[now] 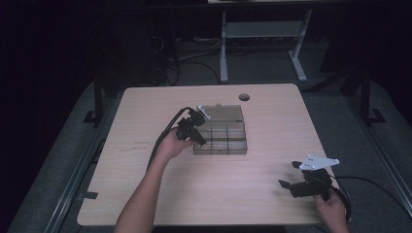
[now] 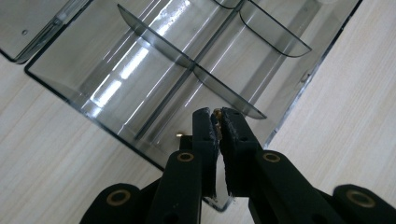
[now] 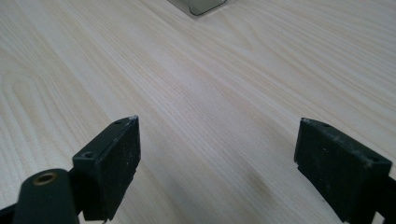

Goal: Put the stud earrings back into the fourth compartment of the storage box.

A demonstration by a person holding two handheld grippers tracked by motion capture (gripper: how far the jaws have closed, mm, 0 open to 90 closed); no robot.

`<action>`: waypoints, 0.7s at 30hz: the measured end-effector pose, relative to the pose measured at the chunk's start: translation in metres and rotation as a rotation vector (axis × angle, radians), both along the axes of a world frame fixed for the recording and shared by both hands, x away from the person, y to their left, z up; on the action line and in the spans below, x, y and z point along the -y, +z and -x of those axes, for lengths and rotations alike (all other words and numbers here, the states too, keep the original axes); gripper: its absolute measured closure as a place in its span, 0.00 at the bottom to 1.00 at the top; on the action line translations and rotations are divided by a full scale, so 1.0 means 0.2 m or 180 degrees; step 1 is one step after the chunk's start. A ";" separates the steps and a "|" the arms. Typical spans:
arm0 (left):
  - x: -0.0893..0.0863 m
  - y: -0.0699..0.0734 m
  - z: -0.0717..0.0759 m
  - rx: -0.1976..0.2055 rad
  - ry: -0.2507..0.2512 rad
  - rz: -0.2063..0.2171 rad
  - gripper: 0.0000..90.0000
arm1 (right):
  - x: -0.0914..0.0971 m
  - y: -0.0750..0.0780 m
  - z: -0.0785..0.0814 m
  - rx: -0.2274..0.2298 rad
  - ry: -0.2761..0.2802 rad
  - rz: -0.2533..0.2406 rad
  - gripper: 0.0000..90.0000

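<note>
From the high view, the left tool [image 1: 193, 131] hangs over the clear box [image 1: 221, 133] in the middle of the worktop [image 1: 145, 194]. In the left gripper view, it pinches a tiny gold bit [image 2: 217, 113] over the box's near corner; the bit could slip and miss. In the right gripper view, the right tool [image 3: 217, 163] is wide and holds nothing near the worktop's near right corner.

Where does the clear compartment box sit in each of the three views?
High view: the box lies mid-table, just right of the left gripper.
Left gripper view: it spans the upper half, under the shut jaws, which pinch something small I cannot identify.
Right gripper view: one corner shows at the top edge.
Shared landmark: the light wooden table.
</note>
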State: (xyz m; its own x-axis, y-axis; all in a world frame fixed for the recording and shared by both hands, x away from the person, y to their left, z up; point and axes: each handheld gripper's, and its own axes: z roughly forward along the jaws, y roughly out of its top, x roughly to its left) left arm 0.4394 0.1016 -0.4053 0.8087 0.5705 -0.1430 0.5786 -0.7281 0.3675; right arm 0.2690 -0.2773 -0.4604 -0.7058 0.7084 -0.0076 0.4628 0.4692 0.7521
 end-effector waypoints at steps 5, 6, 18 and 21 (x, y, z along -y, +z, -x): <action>0.00 -0.03 -0.03 -0.0055 0.0011 -0.0027 0.94 | 0.00 0.00 0.00 -0.0004 -0.0003 -0.0015 0.16; 0.00 -0.03 -0.03 -0.0055 0.0007 -0.0031 0.94 | 0.00 0.00 0.00 -0.0010 -0.0010 -0.0016 0.16; 0.03 -0.08 -0.06 -0.0127 -0.0004 -0.0064 0.94 | 0.01 0.00 0.00 -0.0005 -0.0024 -0.0038 0.16; 0.03 -0.09 -0.06 -0.0129 -0.0021 -0.0077 0.94 | 0.01 0.00 0.00 0.0010 -0.0015 -0.0036 0.16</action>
